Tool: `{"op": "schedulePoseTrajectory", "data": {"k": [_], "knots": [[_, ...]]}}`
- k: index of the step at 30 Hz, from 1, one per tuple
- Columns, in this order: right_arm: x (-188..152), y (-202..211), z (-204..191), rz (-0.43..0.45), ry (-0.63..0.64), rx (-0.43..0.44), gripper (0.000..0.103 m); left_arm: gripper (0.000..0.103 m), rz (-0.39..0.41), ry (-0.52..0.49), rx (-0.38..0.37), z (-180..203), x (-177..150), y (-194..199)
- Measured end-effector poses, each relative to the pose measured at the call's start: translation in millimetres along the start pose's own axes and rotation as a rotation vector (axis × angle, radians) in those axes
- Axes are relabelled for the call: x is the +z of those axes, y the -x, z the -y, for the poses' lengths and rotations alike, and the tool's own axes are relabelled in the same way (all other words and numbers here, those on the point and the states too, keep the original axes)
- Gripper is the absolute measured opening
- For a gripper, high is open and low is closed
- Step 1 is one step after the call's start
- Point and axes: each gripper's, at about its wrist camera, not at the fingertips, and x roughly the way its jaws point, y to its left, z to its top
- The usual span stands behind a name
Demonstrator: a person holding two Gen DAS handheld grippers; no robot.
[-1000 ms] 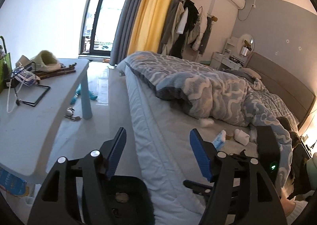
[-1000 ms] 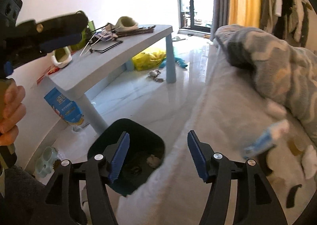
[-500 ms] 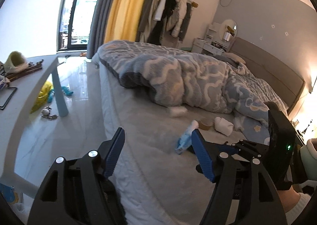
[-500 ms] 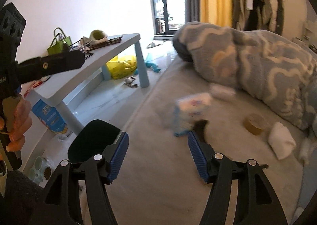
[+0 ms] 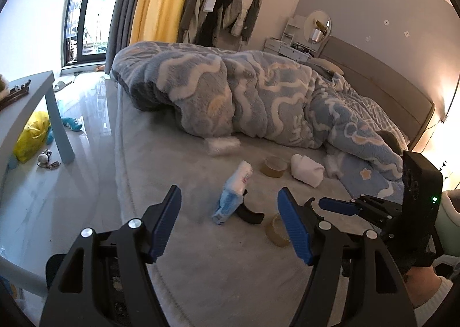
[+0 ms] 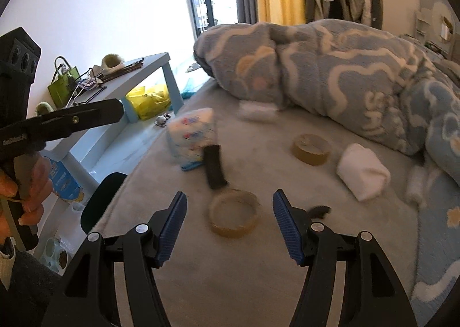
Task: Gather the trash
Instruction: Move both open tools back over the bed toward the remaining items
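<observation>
Both grippers gape empty over the bed (image 6: 201,284).
Right gripper (image 6: 228,225) hangs above a tape ring (image 6: 233,217); left gripper (image 5: 230,222) nearby, a blurred, probably tissue pack (image 5: 234,191) beyond the ring.

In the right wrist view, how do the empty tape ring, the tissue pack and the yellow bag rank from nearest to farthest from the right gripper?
1. Empty tape ring, on the bed just ahead of the right gripper.
2. Tissue pack, farther up the bed, left.
3. Yellow bag, on the floor under the table.
</observation>
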Motion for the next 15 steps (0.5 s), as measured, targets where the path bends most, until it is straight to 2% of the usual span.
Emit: {"op": "schedulePoseTrajectory", "data": {"k": [7,15], "knots": [[-15.4,4.4,23.9,-0.016,-0.024,-0.012,0.063,0.068,-0.037,-0.009,0.012,8.7,0.4,-29.6],[-30.8,7.8,47.7,-0.033,-0.054,-0.033,0.065,0.06,-0.068,0.05,-0.012,6.3,0.7,-55.8]]}}
